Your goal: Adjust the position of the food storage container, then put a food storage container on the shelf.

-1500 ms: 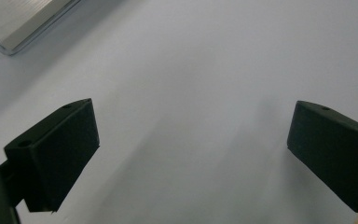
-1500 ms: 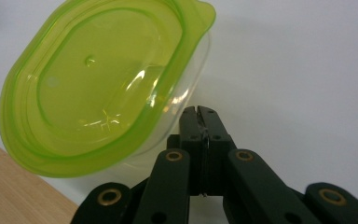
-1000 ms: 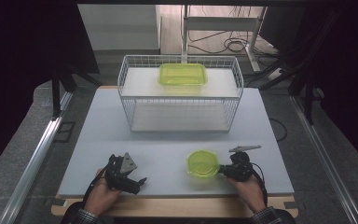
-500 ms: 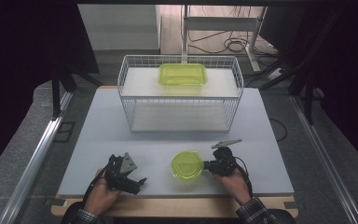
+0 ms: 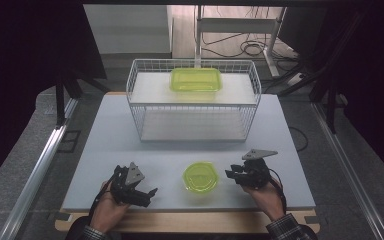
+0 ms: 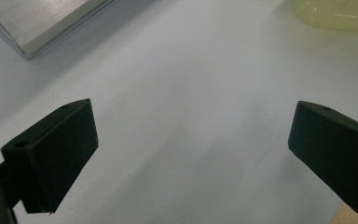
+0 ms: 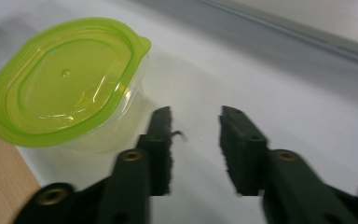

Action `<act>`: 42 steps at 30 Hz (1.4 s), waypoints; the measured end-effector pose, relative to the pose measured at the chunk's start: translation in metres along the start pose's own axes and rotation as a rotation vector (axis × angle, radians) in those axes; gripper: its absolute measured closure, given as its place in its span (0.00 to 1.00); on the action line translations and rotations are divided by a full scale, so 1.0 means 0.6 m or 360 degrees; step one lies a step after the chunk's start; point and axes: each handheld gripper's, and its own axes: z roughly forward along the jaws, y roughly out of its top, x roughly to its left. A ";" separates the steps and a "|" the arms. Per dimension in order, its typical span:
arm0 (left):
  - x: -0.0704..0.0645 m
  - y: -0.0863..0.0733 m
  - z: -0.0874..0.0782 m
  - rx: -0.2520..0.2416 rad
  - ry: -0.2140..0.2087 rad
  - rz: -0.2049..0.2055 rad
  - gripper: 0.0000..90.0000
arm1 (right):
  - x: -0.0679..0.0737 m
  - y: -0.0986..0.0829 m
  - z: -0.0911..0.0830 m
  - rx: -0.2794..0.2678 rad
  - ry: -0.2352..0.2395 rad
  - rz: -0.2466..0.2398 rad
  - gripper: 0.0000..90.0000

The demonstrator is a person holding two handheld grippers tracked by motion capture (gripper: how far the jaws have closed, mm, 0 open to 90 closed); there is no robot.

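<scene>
A round clear container with a lime-green lid (image 5: 200, 176) (image 7: 65, 84) sits on the white table (image 5: 130, 145) near its front edge, between the two hands. My right gripper (image 5: 230, 176) (image 7: 195, 121) rests just right of it, open, with only bare table between its jaws. The container lies to the left of its left jaw, close but apart from it. My left gripper (image 5: 149, 196) (image 6: 191, 140) is at the front left, open wide and holding nothing. The container's edge (image 6: 340, 14) shows at the top right of the left gripper view.
A white wire rack (image 5: 135, 100) stands at the back of the table, with a rectangular green-lidded container (image 5: 196, 80) on its top shelf. Its corner (image 6: 42, 23) shows in the left gripper view. A wooden strip (image 7: 0, 186) runs along the table's front edge.
The round container moved left toward the table's middle with my right gripper. That gripper now stands open and slightly back to the right. The left gripper has not moved.
</scene>
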 end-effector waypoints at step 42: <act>-0.006 -0.013 0.006 0.0073 0.0029 0.0121 0.00 | 0.006 0.031 0.025 -0.0020 0.0309 0.0234 0.26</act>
